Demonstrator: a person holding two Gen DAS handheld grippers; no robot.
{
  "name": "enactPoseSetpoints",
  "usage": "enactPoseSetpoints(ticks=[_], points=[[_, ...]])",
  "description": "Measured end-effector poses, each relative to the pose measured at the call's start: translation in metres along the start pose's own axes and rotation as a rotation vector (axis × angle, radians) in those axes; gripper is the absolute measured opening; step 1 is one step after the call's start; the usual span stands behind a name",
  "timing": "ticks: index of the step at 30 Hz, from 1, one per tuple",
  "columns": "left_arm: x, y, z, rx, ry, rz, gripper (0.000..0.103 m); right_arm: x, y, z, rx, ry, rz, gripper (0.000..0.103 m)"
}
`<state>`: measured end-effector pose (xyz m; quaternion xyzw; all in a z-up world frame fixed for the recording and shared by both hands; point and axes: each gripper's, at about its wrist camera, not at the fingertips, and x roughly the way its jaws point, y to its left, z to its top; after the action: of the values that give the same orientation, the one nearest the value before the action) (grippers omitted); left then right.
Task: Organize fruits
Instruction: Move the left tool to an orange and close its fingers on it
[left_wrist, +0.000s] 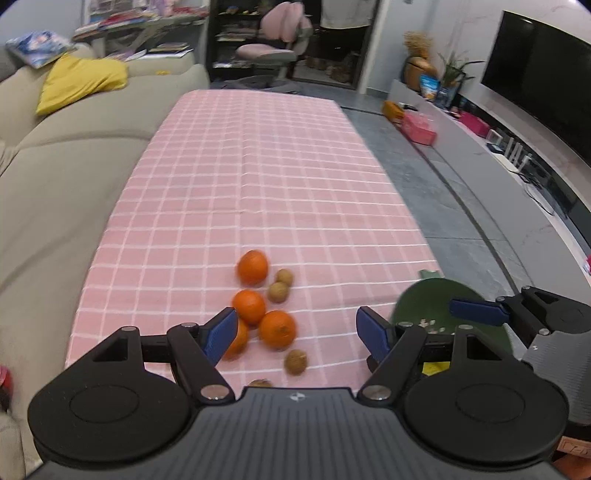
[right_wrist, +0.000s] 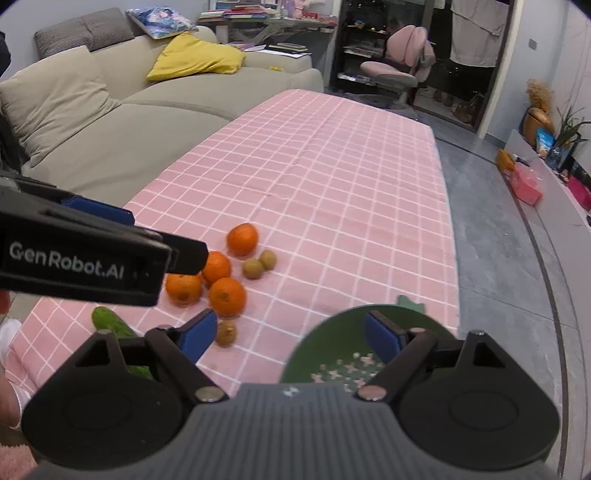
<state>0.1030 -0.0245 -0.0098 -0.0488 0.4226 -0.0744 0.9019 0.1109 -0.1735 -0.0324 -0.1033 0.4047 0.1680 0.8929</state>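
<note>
Several oranges (left_wrist: 277, 329) (right_wrist: 227, 296) and small brown kiwis (left_wrist: 295, 362) (right_wrist: 226, 333) lie together near the front of the pink checked table (left_wrist: 258, 166) (right_wrist: 332, 177). A green bowl (left_wrist: 424, 302) (right_wrist: 332, 339) stands at the front right. My left gripper (left_wrist: 297, 334) is open above the oranges, one orange (left_wrist: 236, 341) behind its left finger. My right gripper (right_wrist: 290, 334) is open and empty, its right finger over the bowl; it also shows in the left wrist view (left_wrist: 476, 312). The left gripper's body crosses the right wrist view (right_wrist: 92, 258).
A green cucumber (right_wrist: 110, 325) lies at the table's front left. A beige sofa (left_wrist: 55, 166) (right_wrist: 110, 122) runs along the left side. Grey floor and a low TV bench (left_wrist: 498, 147) lie to the right. A pink chair (right_wrist: 402, 62) stands beyond the far end.
</note>
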Motion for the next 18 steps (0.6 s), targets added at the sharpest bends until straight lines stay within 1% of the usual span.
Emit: enactPoseSetpoints(ticks=[3,6,11,14,16,17,18], points=[[0.001,0.017,-0.006,-0.049,0.013,0.007,0.086,0.004,0.01,0.0,-0.011,0.004,0.018,0.083],[0.002,0.036,-0.014,-0.1,0.023,-0.003,0.085,0.009,0.019,-0.001,-0.033,0.005,0.028,0.083],[0.009,0.067,-0.024,-0.219,0.039,-0.011,0.081,0.02,0.03,-0.003,-0.064,0.005,0.041,0.082],[0.017,0.079,-0.029,-0.257,0.045,0.003,0.078,0.027,0.032,-0.004,-0.069,0.02,0.052,0.073],[0.023,0.083,-0.032,-0.269,0.05,0.003,0.072,0.033,0.033,-0.004,-0.068,0.027,0.063,0.072],[0.028,0.084,-0.033,-0.272,0.055,-0.003,0.071,0.036,0.034,-0.004,-0.069,0.027,0.068,0.068],[0.032,0.085,-0.033,-0.273,0.057,-0.01,0.068,0.038,0.034,-0.004,-0.068,0.028,0.074,0.064]])
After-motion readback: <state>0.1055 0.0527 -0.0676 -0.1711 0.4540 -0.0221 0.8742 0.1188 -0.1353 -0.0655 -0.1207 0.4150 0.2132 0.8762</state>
